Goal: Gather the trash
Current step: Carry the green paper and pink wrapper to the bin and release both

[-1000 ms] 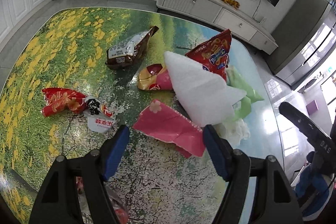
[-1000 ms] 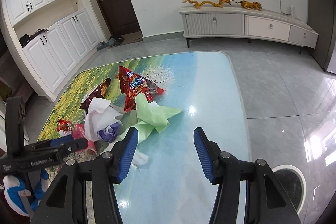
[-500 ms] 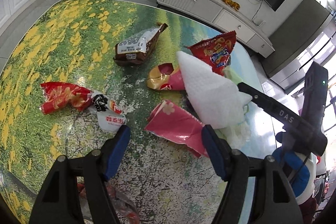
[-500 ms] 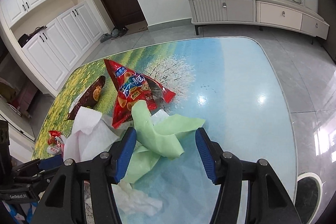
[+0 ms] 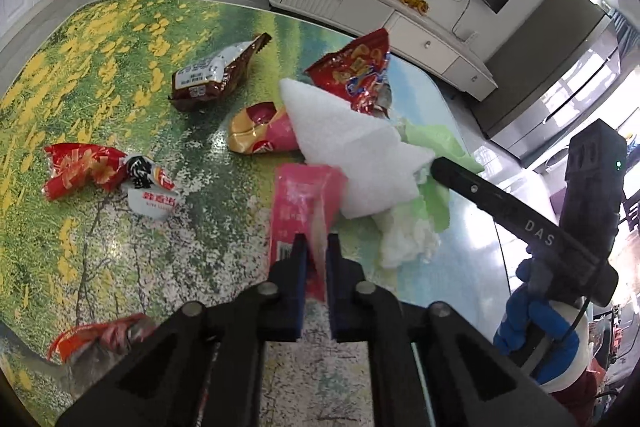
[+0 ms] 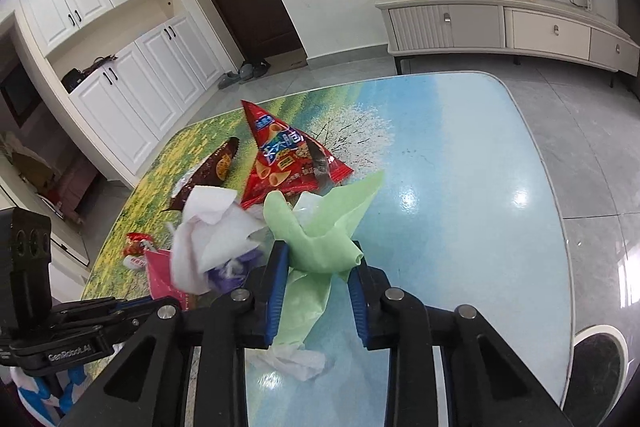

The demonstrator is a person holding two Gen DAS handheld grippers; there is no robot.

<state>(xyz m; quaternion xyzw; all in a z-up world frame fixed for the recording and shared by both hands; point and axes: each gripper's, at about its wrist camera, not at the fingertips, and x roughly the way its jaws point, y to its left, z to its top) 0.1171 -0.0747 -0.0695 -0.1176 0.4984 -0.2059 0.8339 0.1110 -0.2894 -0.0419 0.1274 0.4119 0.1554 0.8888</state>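
Pink wrapper (image 5: 306, 203) pinched in left gripper (image 5: 316, 251) jaws; right gripper (image 6: 316, 267) jaws straddle green paper (image 6: 320, 227), partly spread.

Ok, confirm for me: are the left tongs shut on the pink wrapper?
Yes, the left tongs pinch the pink wrapper between nearly closed fingers.

On the surface (image 5: 100, 75) lie six snack wrappers: one brown cookie packet (image 5: 216, 75), one red chip bag (image 5: 356, 71), one gold-and-pink wrapper (image 5: 260, 135), one red-and-white wrapper (image 5: 108, 171), one pink packet (image 5: 304, 199), and one crumpled red wrapper (image 5: 100, 339) at the near edge. There are also one white foam sheet (image 5: 352, 147), one green sheet (image 6: 320, 231) and one crumpled white tissue (image 5: 408, 239). Two grippers are in view.
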